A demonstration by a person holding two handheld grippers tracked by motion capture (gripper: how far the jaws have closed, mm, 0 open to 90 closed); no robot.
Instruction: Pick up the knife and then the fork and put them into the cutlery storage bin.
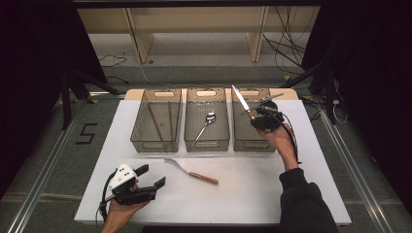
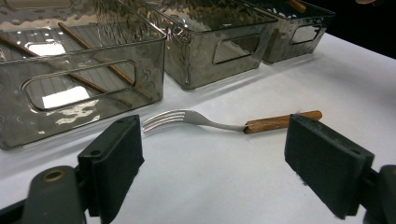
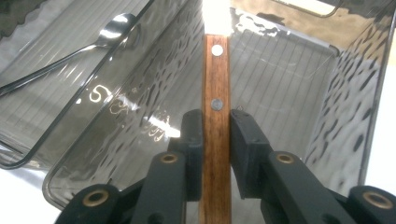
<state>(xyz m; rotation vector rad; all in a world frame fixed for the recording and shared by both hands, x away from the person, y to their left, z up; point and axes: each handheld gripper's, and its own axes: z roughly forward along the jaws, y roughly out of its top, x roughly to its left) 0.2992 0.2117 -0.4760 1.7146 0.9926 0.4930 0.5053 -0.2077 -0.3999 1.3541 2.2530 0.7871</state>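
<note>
Left claw (image 1: 148,180) sat apart near the desk's front edge; right claw (image 3: 215,140) clamped the knife (image 1: 241,101), best lowered flat into the right bin (image 1: 250,141)

A spoon (image 1: 209,120) lies in the middle bin (image 1: 206,141) at frame centre; chopsticks (image 1: 155,121) rest in the left bin (image 1: 155,143); a fork (image 1: 190,172) lies on the white worktop (image 1: 243,194) below.

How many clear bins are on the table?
3, side by side along the far edge: left bin with chopsticks, middle bin with a spoon, right bin under the knife.
</note>
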